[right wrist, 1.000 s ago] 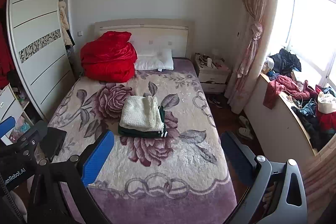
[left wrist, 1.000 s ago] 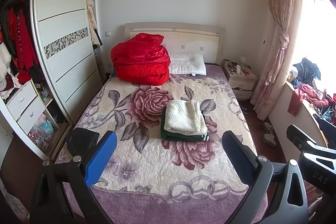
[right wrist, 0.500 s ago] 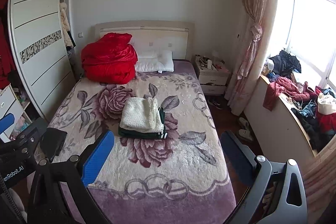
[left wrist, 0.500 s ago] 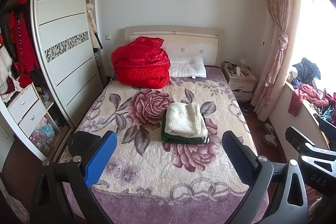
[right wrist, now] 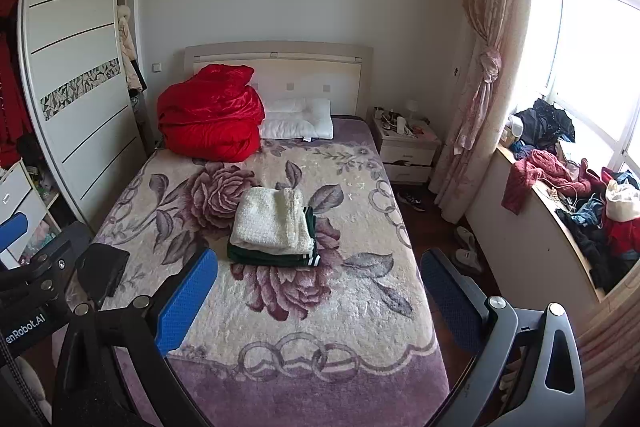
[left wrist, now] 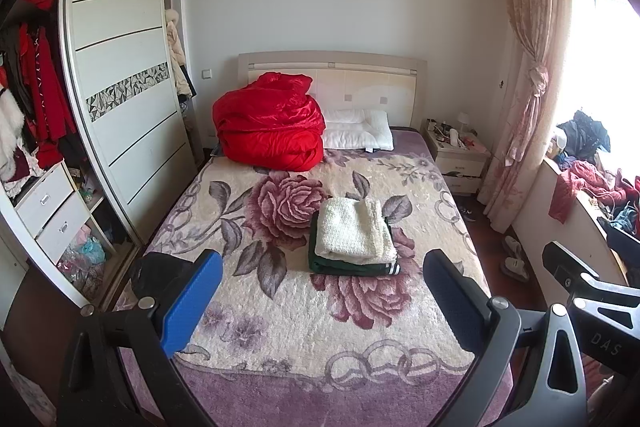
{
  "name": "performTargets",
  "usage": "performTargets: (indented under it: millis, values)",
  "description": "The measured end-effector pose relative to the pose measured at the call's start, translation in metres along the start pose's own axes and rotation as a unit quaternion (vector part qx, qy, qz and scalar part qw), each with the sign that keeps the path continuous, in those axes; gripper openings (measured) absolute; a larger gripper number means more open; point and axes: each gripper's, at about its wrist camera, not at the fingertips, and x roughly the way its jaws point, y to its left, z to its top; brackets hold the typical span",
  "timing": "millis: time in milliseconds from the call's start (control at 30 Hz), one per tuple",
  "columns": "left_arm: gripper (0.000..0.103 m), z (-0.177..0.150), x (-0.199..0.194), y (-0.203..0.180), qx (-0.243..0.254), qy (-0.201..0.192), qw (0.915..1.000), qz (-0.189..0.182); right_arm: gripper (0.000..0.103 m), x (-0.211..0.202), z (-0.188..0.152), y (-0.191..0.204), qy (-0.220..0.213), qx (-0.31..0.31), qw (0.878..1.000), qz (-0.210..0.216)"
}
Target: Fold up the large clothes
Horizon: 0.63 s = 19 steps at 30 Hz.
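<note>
Left tool wide and empty above the bed's foot edge, right tool wide and empty too, folded cream sweater on folded dark green garment at middle of the bed

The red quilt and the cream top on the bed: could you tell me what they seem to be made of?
Red quilt: probably satin or a similar smooth synthetic, given its glossy sheen and puffy folds. Cream top: looks like fuzzy knit or fleece, matte with a nubbly surface.
</note>
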Motion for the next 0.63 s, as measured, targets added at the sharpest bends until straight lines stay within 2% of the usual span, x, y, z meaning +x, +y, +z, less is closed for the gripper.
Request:
performTargets:
  millis: [633]
  values:
    - [0.103,-0.001,-0.005,0.009,-0.003,-0.009,0.9999,0.013,0.103,-0.003,0.003,0.008,0.001,0.0,1.0,0.007]
